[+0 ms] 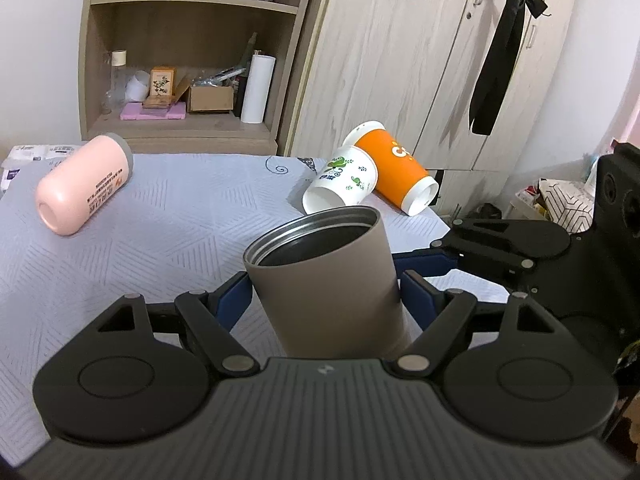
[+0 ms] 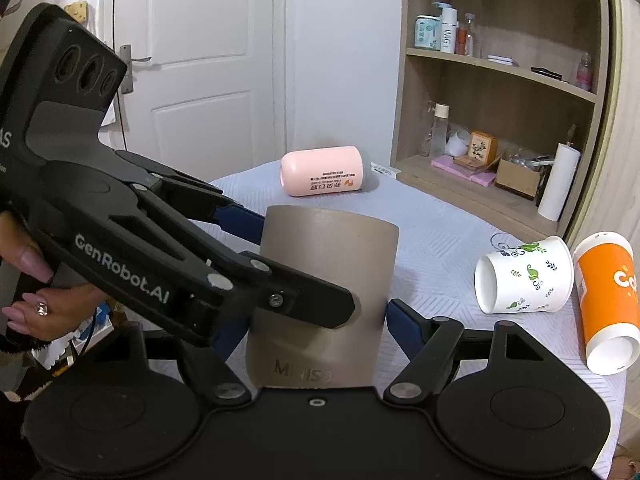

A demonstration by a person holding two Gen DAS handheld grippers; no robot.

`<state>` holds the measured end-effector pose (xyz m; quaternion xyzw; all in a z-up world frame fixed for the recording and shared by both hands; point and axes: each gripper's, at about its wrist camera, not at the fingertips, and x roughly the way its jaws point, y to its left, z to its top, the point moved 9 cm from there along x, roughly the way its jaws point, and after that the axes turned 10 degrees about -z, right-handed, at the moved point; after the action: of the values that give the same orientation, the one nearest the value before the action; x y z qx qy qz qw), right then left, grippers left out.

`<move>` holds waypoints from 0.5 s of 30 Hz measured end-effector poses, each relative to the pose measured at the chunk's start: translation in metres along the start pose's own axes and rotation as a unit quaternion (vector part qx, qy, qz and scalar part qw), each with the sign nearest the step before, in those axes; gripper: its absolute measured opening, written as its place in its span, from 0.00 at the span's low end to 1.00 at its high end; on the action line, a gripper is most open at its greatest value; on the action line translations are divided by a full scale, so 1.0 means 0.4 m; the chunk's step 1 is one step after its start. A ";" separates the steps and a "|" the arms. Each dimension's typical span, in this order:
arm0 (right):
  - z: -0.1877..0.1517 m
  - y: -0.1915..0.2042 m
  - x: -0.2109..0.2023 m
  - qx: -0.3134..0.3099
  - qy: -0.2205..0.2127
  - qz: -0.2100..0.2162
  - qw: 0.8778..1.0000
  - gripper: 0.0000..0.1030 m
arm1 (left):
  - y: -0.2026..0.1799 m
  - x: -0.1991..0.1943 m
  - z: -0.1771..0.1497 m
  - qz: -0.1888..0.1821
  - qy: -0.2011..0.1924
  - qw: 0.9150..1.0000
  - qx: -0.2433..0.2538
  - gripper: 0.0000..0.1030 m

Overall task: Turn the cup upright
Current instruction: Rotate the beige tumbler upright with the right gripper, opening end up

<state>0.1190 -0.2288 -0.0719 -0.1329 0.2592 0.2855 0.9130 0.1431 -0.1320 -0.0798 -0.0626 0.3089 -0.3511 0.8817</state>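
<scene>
A taupe metal-lined cup (image 1: 324,280) is held mouth up, tilted slightly, over the pale quilted table (image 1: 160,240). My left gripper (image 1: 324,296) is shut on its body with blue pads on both sides. The right gripper's arm (image 1: 500,248) reaches in from the right. In the right wrist view the same cup (image 2: 328,280) fills the centre. My right gripper (image 2: 308,320) has its blue pads against the cup's sides, and the left gripper (image 2: 240,232) grips it from the left.
A pink cup (image 1: 84,186) lies on its side at the left. A white leaf-print paper cup (image 1: 340,180) and an orange paper cup (image 1: 396,172) lie on their sides at the right. A shelf unit (image 1: 188,52) and wardrobe stand behind.
</scene>
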 end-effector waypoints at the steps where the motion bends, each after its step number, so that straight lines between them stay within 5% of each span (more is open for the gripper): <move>1: 0.002 -0.002 0.002 0.000 -0.001 -0.001 1.000 0.78 | 0.001 0.002 0.003 0.000 0.003 1.000 0.004 0.78; 15: 0.057 -0.031 0.097 0.012 -0.002 -0.005 1.000 0.77 | 0.062 0.031 0.077 0.039 0.009 0.999 0.032 0.75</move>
<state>0.1626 -0.2124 -0.0732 -0.1230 0.2600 0.2778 0.9166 0.1825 -0.1250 -0.0694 -0.0192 0.3074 -0.3266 0.8936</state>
